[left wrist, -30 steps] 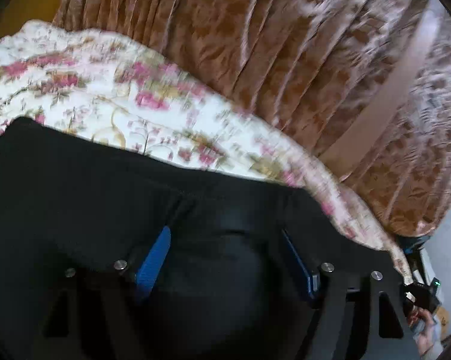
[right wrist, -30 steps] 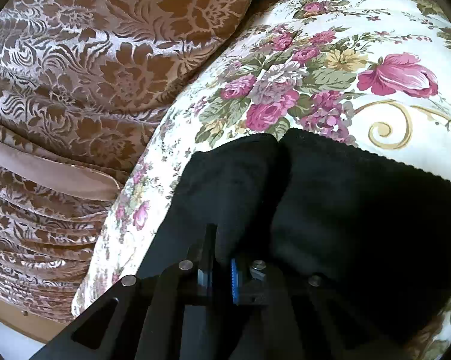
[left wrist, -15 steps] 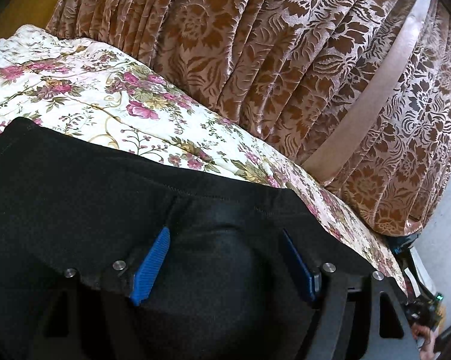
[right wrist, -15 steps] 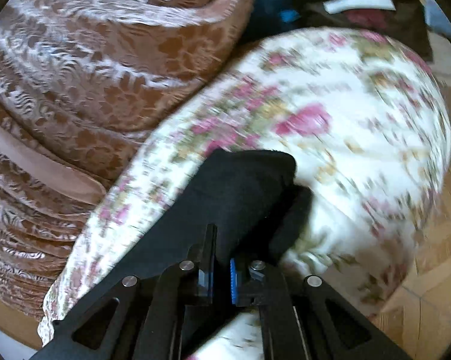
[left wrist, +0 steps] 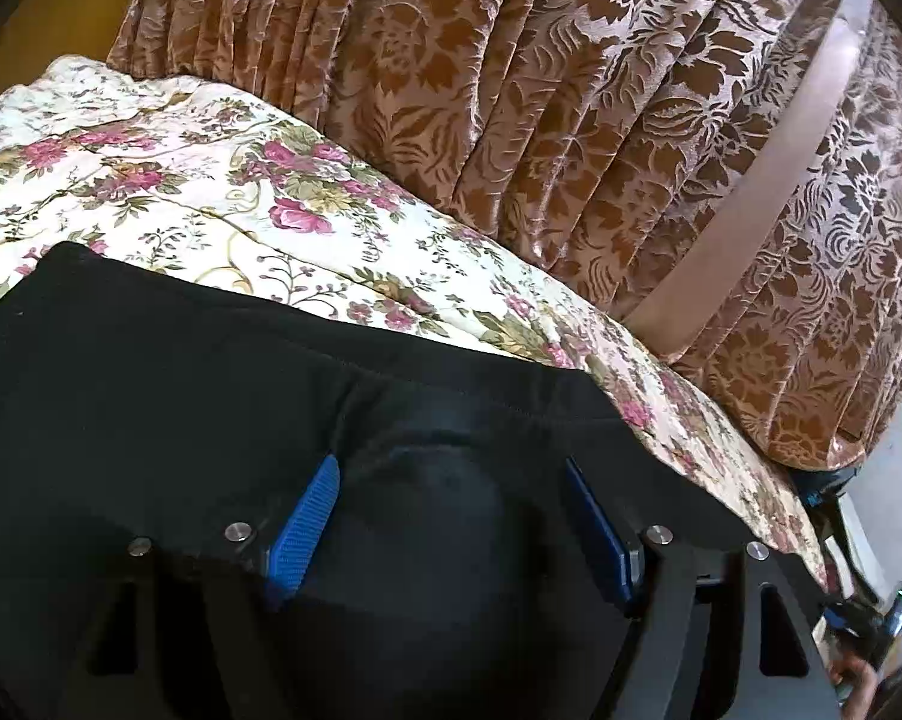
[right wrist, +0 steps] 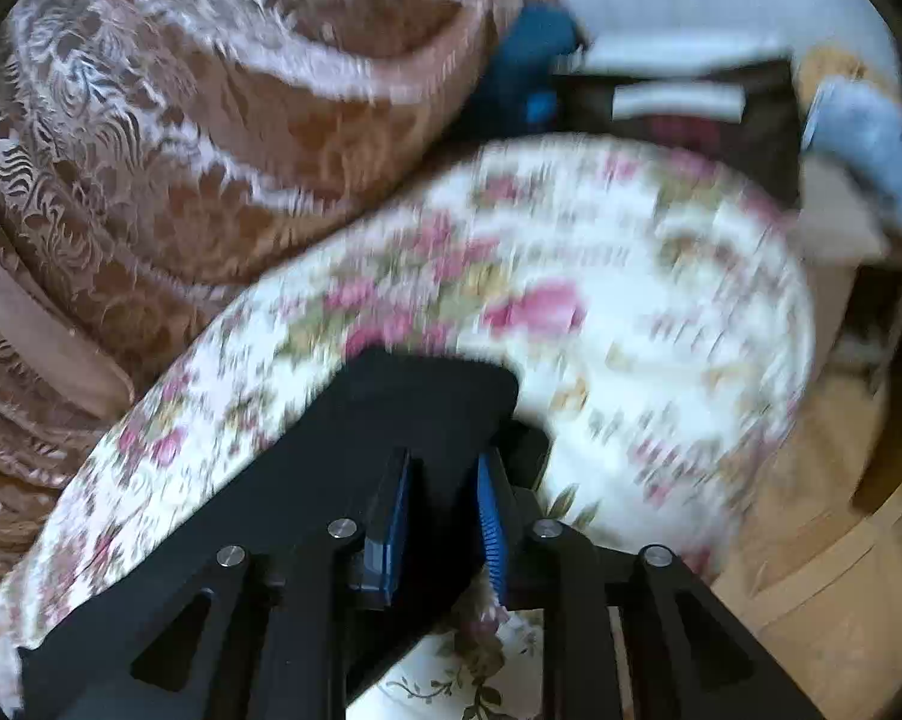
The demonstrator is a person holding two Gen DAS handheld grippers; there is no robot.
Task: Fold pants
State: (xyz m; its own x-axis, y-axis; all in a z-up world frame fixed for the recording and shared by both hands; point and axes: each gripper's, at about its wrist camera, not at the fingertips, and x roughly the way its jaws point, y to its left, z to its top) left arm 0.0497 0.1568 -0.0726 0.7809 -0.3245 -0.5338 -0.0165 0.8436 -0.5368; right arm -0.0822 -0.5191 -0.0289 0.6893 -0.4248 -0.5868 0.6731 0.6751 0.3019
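Note:
Black pants (left wrist: 181,360) lie spread on a floral bedspread (left wrist: 181,180). My left gripper (left wrist: 451,480) rests low on them, jaws wide. A rounded mound of the black cloth rises between its blue pads (left wrist: 304,525), and nothing is pinched. In the blurred right wrist view, a narrow end of the pants (right wrist: 415,402) runs from the bedspread (right wrist: 631,330) back between the fingers. My right gripper (right wrist: 445,480) has its jaws opening. A gap shows between the blue pads (right wrist: 400,516), with the black cloth still lying between them.
A brown patterned curtain (left wrist: 571,120) hangs right behind the bed. The rounded end of the bed drops to a wooden floor (right wrist: 823,600). Dark furniture and a blue object (right wrist: 529,78) stand beyond the bed's end. A hand with a device (left wrist: 859,648) shows at lower right.
My right gripper rose and swung toward the bed's end, and its shut pads parted on the pants end. The left gripper stayed where it was.

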